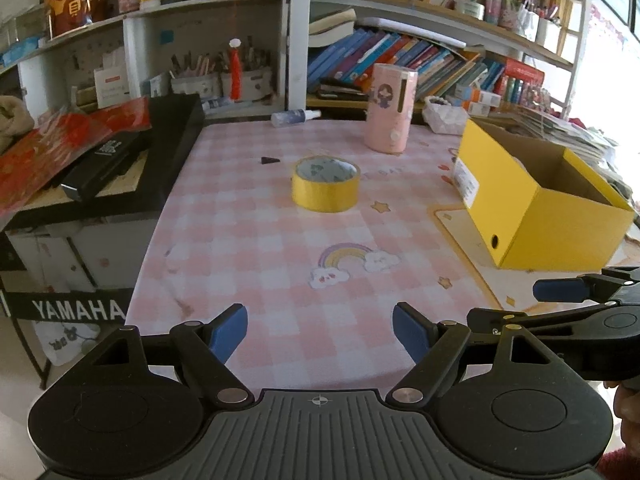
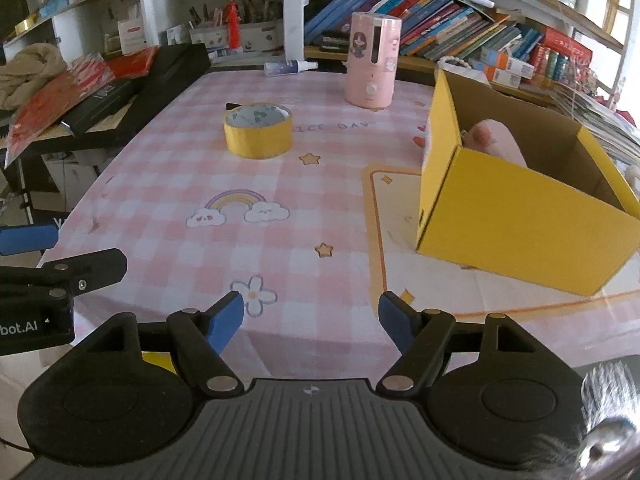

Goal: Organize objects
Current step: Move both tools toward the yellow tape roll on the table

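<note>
Left wrist view: yellow tape roll (image 1: pixel 326 184) lies flat, hole up — both grippers' jaws released, empty.

You see a smooth, slightly glossy pink-checked tablecloth (image 1: pixel 256 240) under everything. At centre frame the yellow tape roll (image 1: pixel 326 189) has a shiny plastic face. The yellow box (image 2: pixel 520 232), right of frame, is matt cardboard, raw brown inside. The pink humidifier (image 2: pixel 373 65) looks like smooth plastic. Your gripper fingers (image 1: pixel 228 334) carry matt blue pads on black plastic arms.
</note>
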### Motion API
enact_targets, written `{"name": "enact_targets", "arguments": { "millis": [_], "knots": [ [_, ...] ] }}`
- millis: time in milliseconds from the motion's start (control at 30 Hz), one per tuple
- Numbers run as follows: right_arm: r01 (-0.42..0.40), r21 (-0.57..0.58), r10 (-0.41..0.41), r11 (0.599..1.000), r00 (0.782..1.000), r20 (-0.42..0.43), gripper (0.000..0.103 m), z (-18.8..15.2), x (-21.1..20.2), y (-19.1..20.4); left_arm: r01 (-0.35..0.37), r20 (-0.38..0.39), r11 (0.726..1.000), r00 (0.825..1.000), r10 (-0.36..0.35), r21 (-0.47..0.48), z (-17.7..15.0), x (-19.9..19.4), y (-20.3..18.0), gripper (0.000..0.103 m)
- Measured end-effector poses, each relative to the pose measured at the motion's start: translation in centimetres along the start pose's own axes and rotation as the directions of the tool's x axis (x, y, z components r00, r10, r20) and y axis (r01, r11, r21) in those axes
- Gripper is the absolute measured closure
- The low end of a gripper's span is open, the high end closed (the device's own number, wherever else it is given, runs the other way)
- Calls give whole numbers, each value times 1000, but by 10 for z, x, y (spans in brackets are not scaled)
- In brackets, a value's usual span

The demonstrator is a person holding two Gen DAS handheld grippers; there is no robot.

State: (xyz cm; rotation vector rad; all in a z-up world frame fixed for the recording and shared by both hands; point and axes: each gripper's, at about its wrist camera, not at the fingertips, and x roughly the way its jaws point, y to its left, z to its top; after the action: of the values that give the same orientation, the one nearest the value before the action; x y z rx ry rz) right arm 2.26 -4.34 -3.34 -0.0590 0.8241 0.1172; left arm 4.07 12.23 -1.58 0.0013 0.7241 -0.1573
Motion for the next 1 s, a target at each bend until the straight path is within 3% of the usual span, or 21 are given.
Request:
{"name": "enact_targets", "arguments": {
  "millis": [667, 1000],
  "knots": [
    [-19, -35, 21, 999, 999, 47, 30, 91, 69, -30, -49, 5, 998, 999, 49, -29, 64, 75, 0, 21],
    [-67, -46, 70, 997, 994, 80, 30, 126, 97, -33, -93, -13, 995, 996, 93, -46, 86, 108, 4, 21]
  ]
}}
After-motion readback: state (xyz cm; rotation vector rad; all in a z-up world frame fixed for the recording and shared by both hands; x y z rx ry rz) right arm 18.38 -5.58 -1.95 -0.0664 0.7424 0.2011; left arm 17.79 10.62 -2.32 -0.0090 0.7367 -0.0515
